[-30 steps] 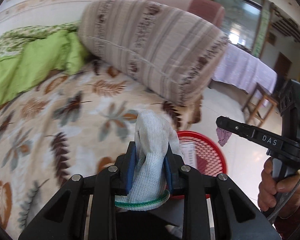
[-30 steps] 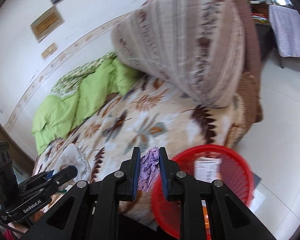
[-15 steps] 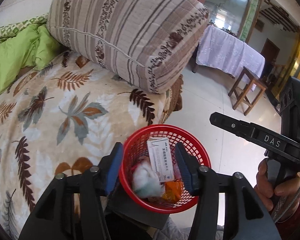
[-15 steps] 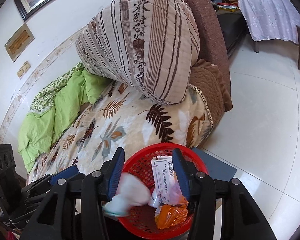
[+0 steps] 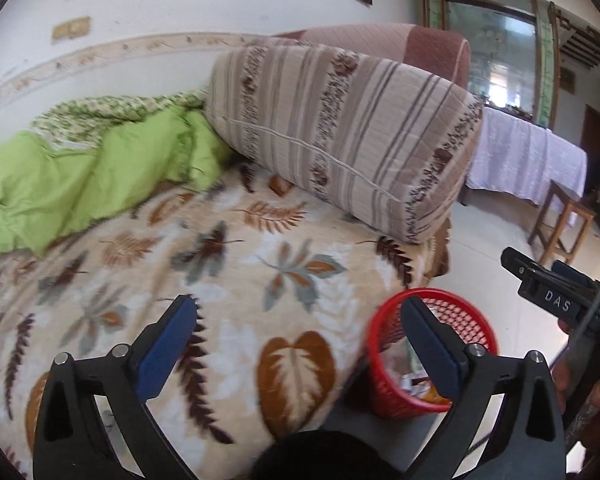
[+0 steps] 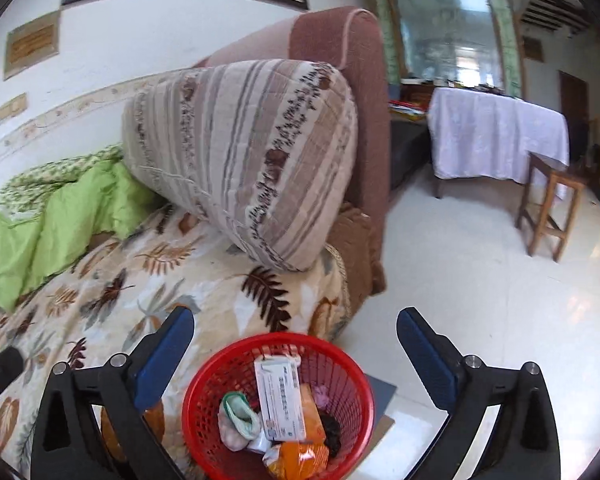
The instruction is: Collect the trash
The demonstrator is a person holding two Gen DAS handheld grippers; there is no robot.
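A red mesh basket (image 6: pixel 220 376) stands on the floor beside the bed; it also shows in the left wrist view (image 5: pixel 384 360). It holds a white glove (image 6: pixel 236 420), a white box (image 6: pixel 280 396), an orange wrapper (image 6: pixel 300 456) and a purple scrap (image 6: pixel 324 394). My right gripper (image 6: pixel 296 340) is open and empty above the basket. My left gripper (image 5: pixel 300 328) is open and empty over the leaf-pattern blanket (image 5: pixel 220 264), left of the basket. The right gripper (image 5: pixel 548 284) shows in the left wrist view at the right edge.
A big striped cushion (image 5: pixel 340 128) and a green quilt (image 5: pixel 80 176) lie on the bed. A brown sofa arm (image 6: pixel 340 80) stands behind. A cloth-covered table (image 6: pixel 496 132) and a wooden stool (image 6: pixel 552 204) stand on the tiled floor (image 6: pixel 460 280).
Both grippers opened and dropped their loads, the white glove and the purple scrap, into the basket. Both then drew back; the left gripper swung left over the blanket.
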